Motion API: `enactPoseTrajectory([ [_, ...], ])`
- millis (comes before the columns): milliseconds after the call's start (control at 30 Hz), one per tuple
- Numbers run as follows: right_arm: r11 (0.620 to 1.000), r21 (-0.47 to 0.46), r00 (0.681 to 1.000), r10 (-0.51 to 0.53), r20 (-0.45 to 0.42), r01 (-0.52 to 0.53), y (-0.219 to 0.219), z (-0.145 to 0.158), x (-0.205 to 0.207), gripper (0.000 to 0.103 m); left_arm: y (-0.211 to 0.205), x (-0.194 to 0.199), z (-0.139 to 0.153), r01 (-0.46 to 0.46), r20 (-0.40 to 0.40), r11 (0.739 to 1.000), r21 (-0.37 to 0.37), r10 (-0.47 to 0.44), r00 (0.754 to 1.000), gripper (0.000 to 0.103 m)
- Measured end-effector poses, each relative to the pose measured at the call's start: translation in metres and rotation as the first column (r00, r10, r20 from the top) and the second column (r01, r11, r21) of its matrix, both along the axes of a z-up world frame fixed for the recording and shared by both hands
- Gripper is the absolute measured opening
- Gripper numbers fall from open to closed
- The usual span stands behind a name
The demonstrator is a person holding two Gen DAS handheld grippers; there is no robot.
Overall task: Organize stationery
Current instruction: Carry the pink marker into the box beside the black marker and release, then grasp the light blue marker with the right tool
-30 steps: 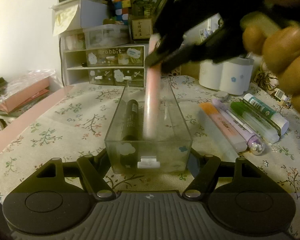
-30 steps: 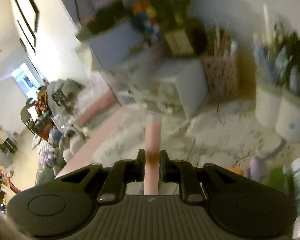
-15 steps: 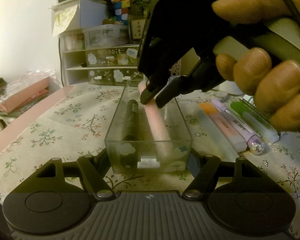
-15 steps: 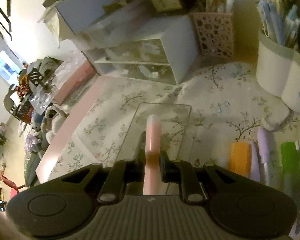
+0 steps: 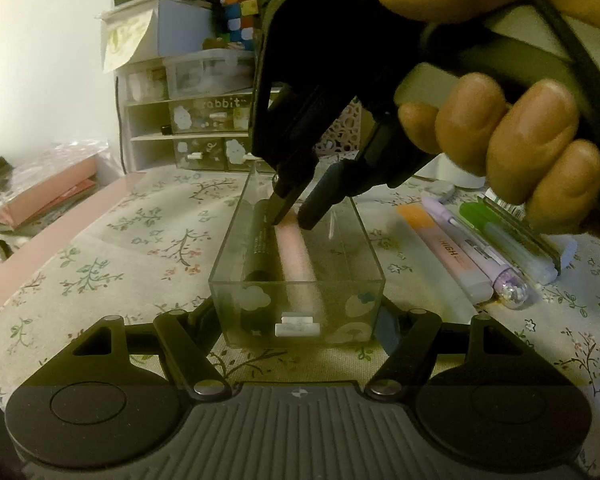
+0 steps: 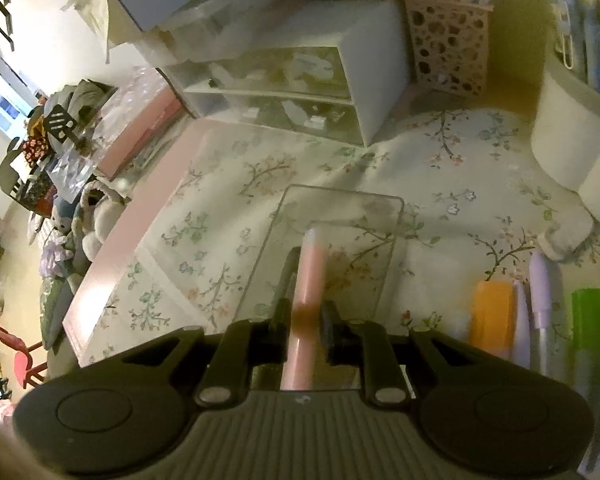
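A clear plastic tray stands on the flower-patterned cloth of the desk; inside it a black marker lies along the left wall, and a pink highlighter lies just beside it, toward the middle; the right half of the tray holds nothing that can be seen. The left hand-held gripper has a finger on either side of the tray's near end, seemingly pressed to its walls, though the glass makes the contact hard to judge. The right hand-held gripper dips into the far end of the tray, its fingers narrow around the pink highlighter, one on each side; from the right wrist view the pads look barely apart from the barrel, so the grip may be loosening. Right of the tray, on the cloth, lie an orange highlighter, a lilac pen and a green highlighter, side by side; behind the tray stands a small drawer unit.
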State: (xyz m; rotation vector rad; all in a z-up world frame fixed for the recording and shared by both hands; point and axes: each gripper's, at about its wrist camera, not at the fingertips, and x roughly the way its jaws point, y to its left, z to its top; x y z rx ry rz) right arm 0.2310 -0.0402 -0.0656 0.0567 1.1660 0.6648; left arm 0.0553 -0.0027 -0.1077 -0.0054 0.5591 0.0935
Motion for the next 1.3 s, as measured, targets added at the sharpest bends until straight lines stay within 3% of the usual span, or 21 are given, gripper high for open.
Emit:
enactPoseTrajectory([
  [233, 1.000, -0.004, 0.999, 0.022, -0.032, -0.022, -0.001, 0.002, -0.004, 0.005, 0.001, 0.001, 0.000, 0.004, 0.000, 1.000, 0.000, -0.004, 1.000, 0.072],
  [433, 0.993, 0.113, 0.997, 0.048, -0.061, -0.041, -0.010, 0.001, -0.005, 0.010, 0.001, 0.002, 0.000, 0.003, 0.000, 1.000, 0.000, -0.003, 1.000, 0.072],
  [667, 0.982, 0.186, 0.999, -0.048, 0.011, 0.045, -0.051, 0.022, -0.009, 0.010, 0.001, 0.001, 0.000, 0.003, 0.000, 1.000, 0.000, -0.003, 1.000, 0.072],
  [767, 0.981, 0.162, 0.991, -0.118, 0.068, 0.105, -0.077, 0.028, -0.010, 0.010, 0.001, 0.001, 0.000, 0.003, 0.001, 1.000, 0.000, -0.003, 1.000, 0.072],
  [967, 0.981, 0.096, 0.981, -0.175, 0.088, 0.166, -0.109, 0.020, -0.013, 0.010, 0.001, 0.001, 0.000, 0.004, 0.001, 1.000, 0.000, -0.004, 1.000, 0.072],
  [1133, 0.980, 0.060, 0.972, -0.195, 0.129, 0.189, -0.123, 0.015, -0.021, 0.010, 0.001, 0.001, 0.000, 0.003, 0.001, 1.000, 0.000, -0.003, 1.000, 0.072],
  [1300, 0.983, 0.053, 0.977, -0.180, 0.114, 0.175, -0.130, 0.005, -0.028, 0.010, 0.001, 0.001, 0.000, 0.003, 0.001, 1.000, 0.000, -0.003, 1.000, 0.072],
])
